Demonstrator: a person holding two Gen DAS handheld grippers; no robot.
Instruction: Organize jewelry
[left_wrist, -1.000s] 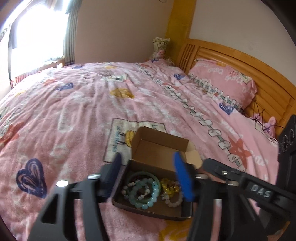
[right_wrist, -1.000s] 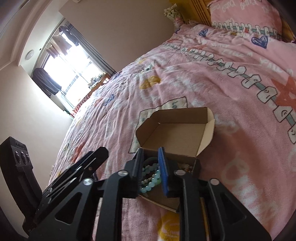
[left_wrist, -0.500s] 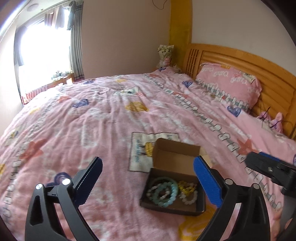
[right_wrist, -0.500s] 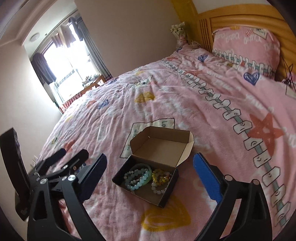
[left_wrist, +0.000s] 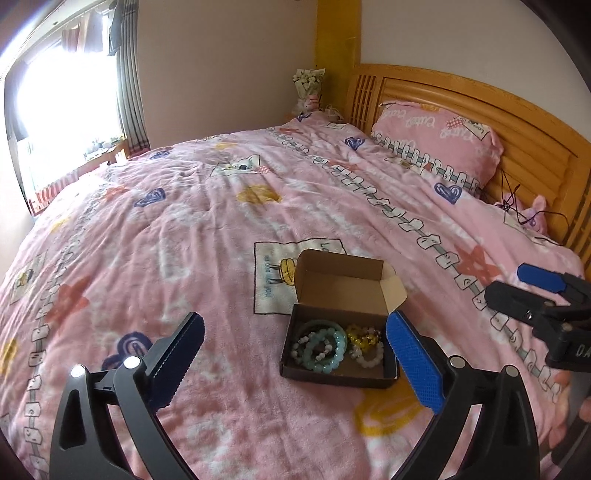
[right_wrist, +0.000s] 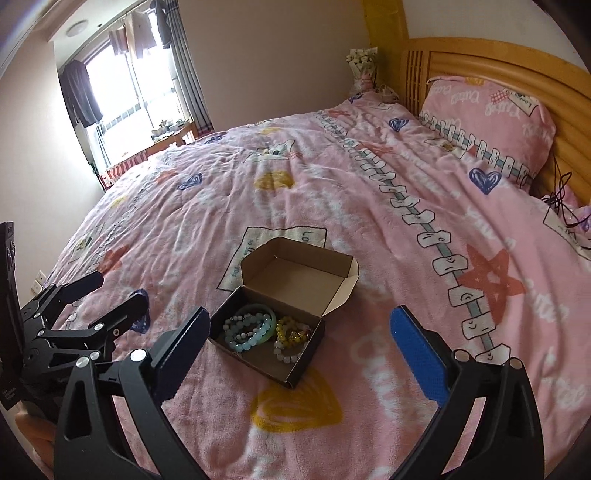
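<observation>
A small brown cardboard box (left_wrist: 380, 378) (right_wrist: 306, 360) lies on the pink bedspread with its lid folded back. Inside are pale turquoise bead bracelets (left_wrist: 323, 349) (right_wrist: 251, 330), a yellow bead bracelet (left_wrist: 364, 338) (right_wrist: 291, 330) and a white bead bracelet (left_wrist: 367, 358) (right_wrist: 286, 352). My left gripper (left_wrist: 295, 363) hangs above the box, open wide, nothing between its fingers. My right gripper (right_wrist: 299, 349) is also open and empty, held above the box. The right gripper (left_wrist: 535, 295) also shows at the right edge of the left wrist view. The left gripper (right_wrist: 88, 306) shows at the left of the right wrist view.
The pink bedspread (left_wrist: 184, 240) (right_wrist: 369, 184) spreads wide around the box. A pink pillow (left_wrist: 436, 136) (right_wrist: 487, 118) leans on the wooden headboard (left_wrist: 517, 114) (right_wrist: 498, 62). A black cable (right_wrist: 557, 195) lies near the pillow. A bright window (left_wrist: 62, 110) is at the far left.
Both grippers opened from narrow to wide and lifted away from the box. The bracelets the right gripper was closed around now lie in the box.
</observation>
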